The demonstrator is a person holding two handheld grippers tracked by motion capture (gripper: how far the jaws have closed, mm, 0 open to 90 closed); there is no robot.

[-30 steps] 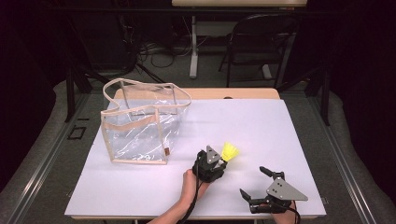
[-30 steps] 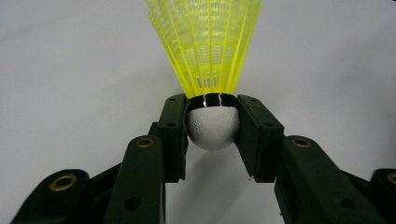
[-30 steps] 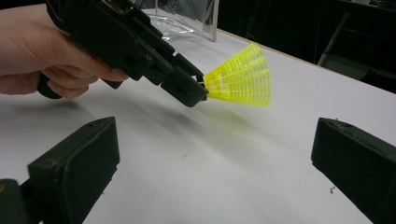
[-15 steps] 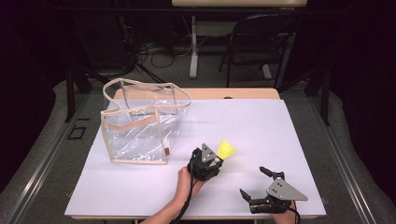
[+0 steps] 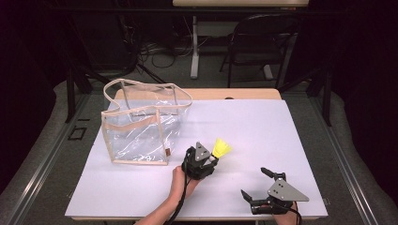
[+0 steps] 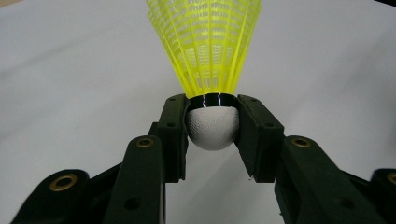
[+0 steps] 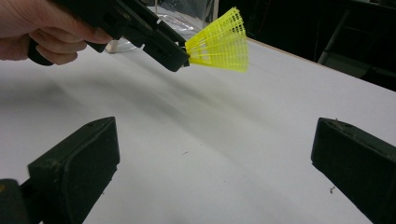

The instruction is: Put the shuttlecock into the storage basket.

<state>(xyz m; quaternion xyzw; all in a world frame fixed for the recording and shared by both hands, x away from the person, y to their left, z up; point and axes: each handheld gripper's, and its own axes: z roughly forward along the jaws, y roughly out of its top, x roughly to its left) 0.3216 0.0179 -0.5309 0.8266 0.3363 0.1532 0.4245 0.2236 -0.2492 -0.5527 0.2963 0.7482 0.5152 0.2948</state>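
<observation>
A yellow shuttlecock [image 5: 221, 148] with a white cork head [image 6: 212, 127] is held clear of the white table. My left gripper [image 6: 212, 128] is shut on that head, its yellow skirt [image 6: 205, 42] pointing away from the jaws. In the high view my left gripper [image 5: 206, 161] sits mid-table, just right of the clear bag [image 5: 141, 124]. The right gripper view shows the shuttlecock [image 7: 219, 42] and the left gripper [image 7: 140, 32] in a hand at the upper left. My right gripper [image 5: 256, 183] rests near the front right edge, jaws wide open with nothing between them [image 7: 210, 154].
The clear plastic bag with tan trim stands open-topped at the left of the white tabletop [image 5: 263, 136]. A chair [image 5: 260, 42] and a table leg [image 5: 193, 47] stand beyond the far edge. Dark floor surrounds the table.
My left gripper has shifted slightly left and toward the bag, carrying the shuttlecock with it. The right gripper has stayed put.
</observation>
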